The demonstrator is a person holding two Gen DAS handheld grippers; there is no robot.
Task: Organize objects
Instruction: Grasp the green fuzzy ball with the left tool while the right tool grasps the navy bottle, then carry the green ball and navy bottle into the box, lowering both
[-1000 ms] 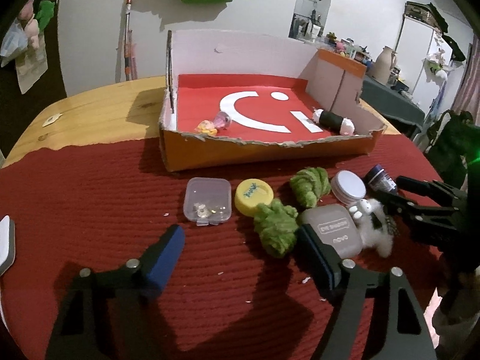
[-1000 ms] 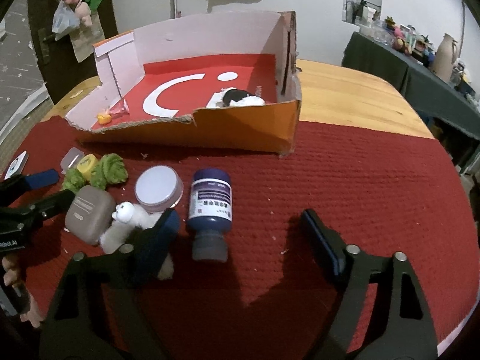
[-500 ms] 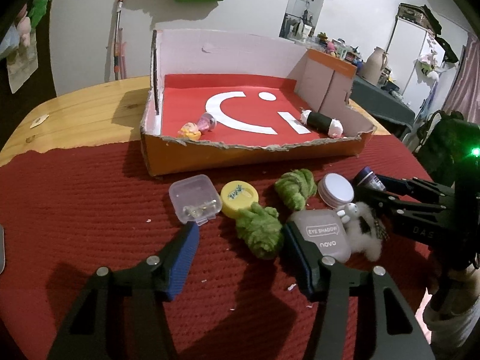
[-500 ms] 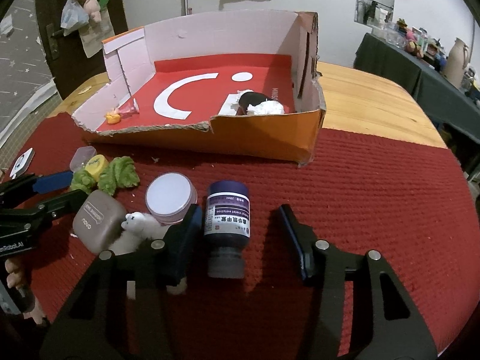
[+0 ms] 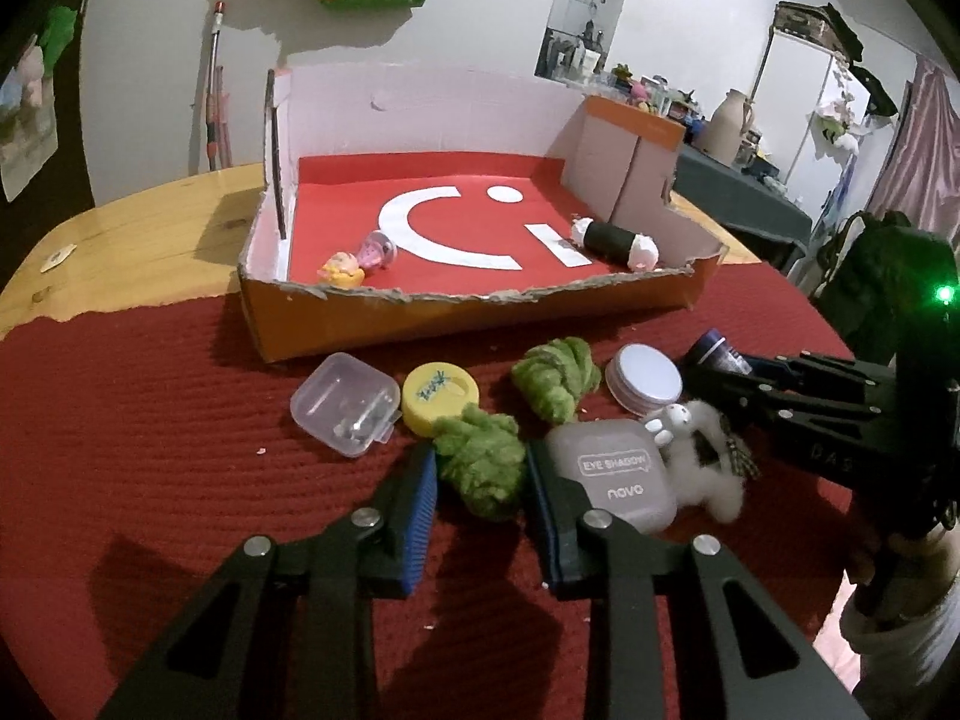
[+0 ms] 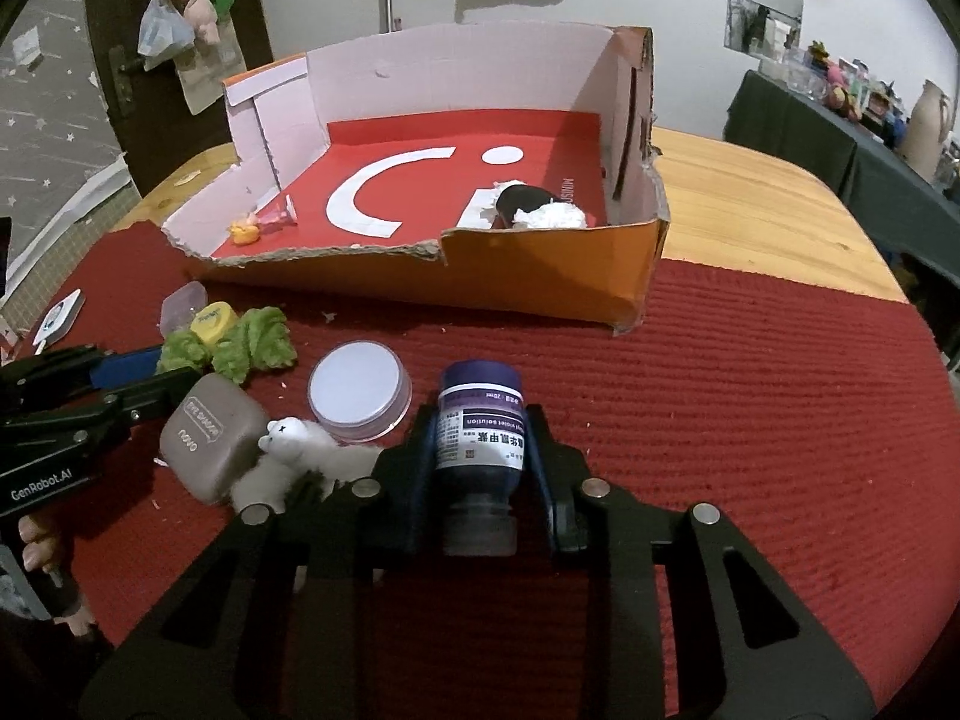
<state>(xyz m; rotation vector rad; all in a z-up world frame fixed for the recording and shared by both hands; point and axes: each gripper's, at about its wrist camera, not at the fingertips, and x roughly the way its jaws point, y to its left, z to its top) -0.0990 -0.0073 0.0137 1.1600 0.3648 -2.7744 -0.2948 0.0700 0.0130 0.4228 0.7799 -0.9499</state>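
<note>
Now each claw has just closed: left claw pinches the green plush (snugly), right claw the dark bottle.

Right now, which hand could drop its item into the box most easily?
The right, probably: its fingers grip the bottle, nothing blocking the box. The left's fingers pinch a green toy amid clutter.

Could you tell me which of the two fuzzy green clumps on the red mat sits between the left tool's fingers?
The nearer green clump, beside the grey eye shadow case, is clamped in the left tool. The other green clump lies free near the white-lidded jar.
</note>
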